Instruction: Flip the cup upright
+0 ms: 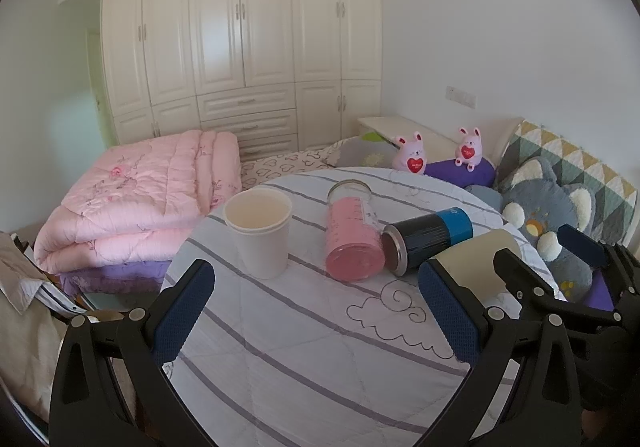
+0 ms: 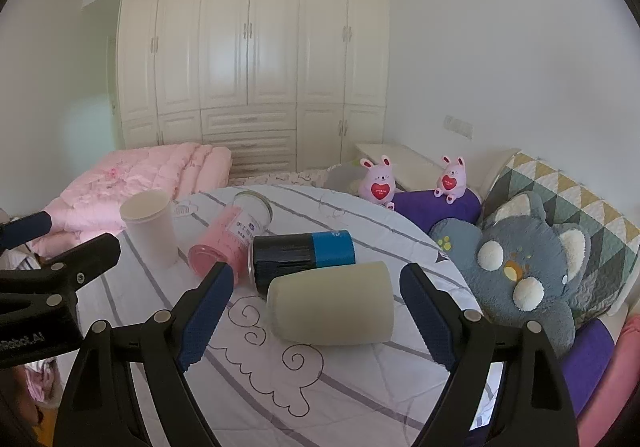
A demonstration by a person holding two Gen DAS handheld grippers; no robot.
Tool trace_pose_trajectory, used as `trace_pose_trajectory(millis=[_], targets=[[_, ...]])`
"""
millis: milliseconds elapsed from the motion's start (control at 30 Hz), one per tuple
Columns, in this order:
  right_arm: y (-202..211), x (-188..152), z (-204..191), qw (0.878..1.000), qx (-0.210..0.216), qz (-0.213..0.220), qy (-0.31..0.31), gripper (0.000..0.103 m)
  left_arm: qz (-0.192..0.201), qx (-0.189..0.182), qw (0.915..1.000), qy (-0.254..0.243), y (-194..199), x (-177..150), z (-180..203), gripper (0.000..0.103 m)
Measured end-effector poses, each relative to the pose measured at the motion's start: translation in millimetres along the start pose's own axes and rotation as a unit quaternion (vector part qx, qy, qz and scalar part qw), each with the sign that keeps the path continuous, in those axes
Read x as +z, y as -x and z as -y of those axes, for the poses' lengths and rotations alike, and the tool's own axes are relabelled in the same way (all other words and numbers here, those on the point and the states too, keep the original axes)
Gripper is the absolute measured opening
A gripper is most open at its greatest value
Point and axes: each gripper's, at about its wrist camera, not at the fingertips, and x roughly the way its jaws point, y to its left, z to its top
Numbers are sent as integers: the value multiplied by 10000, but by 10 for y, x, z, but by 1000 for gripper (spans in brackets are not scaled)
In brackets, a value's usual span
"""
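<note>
A cream cup [image 2: 332, 305] lies on its side on the round striped table [image 2: 360, 379]; it also shows in the left wrist view [image 1: 476, 253], partly hidden by fingers. My right gripper [image 2: 318, 321] is open, its fingers either side of the cream cup, not touching it. A black and blue cup [image 2: 302, 253] and a pink glass cup [image 2: 230, 239] also lie on their side. A white paper cup [image 1: 260, 233] stands upright. My left gripper [image 1: 316, 311] is open and empty, near the table's front.
A folded pink quilt [image 1: 136, 199] lies on the bed to the left. A grey plush toy [image 2: 524, 271], purple pillows and two pink bunny toys [image 2: 378, 183] crowd the right. A white wardrobe [image 1: 240, 39] fills the far wall.
</note>
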Motion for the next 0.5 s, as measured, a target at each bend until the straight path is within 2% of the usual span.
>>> trace_pose_trajectory(millis=[500], targets=[[-53,32,-176,9997,48,48,217,86,401,-113,9991,-16,-34,-57,-127,103]])
